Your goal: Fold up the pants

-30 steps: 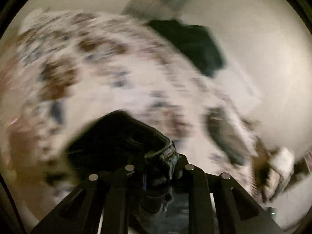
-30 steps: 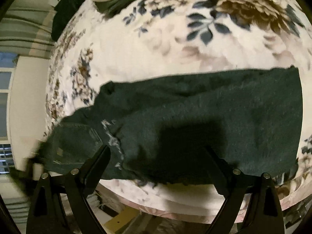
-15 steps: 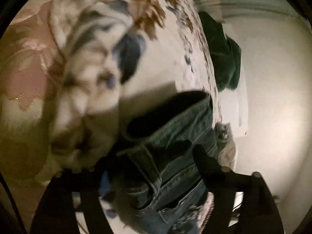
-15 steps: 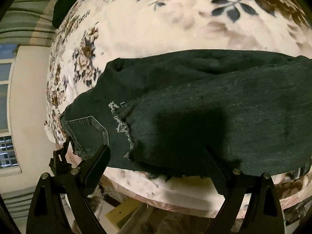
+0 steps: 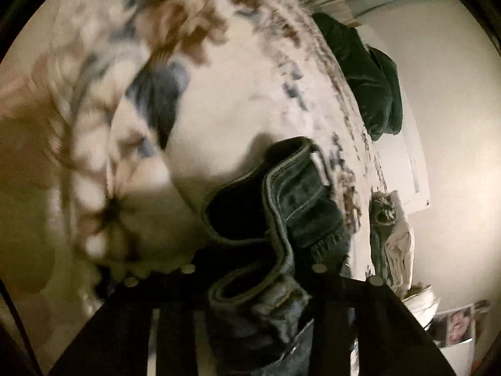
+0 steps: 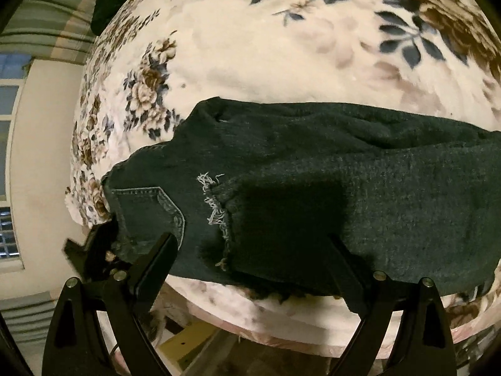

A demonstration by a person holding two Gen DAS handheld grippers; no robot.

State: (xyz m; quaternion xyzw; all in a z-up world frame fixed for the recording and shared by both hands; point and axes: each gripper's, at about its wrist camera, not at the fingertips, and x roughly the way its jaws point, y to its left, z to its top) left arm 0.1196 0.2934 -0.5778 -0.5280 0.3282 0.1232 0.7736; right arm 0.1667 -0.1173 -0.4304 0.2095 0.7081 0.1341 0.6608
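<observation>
Dark denim pants (image 6: 313, 194) lie across a floral blanket (image 6: 266, 56), folded lengthwise, with a frayed hem (image 6: 216, 206) on top and a back pocket (image 6: 147, 210) at the left. My right gripper (image 6: 253, 250) is open and empty, hovering over the pants' near edge. My left gripper (image 5: 253, 269) is shut on the pants' waistband (image 5: 281, 206), which bunches up between the fingers. The left gripper also shows at the pants' left end in the right wrist view (image 6: 94, 250).
A dark green garment (image 5: 372, 75) lies at the far end of the bed. A pale cloth pile (image 5: 394, 244) sits at the bed's right side near the wall. The bed edge (image 6: 281, 319) runs just below my right gripper.
My left gripper swung around with the waistband and closed tighter on it. The pants slid and lie flatter, the back pocket now showing. My right gripper stayed open above them.
</observation>
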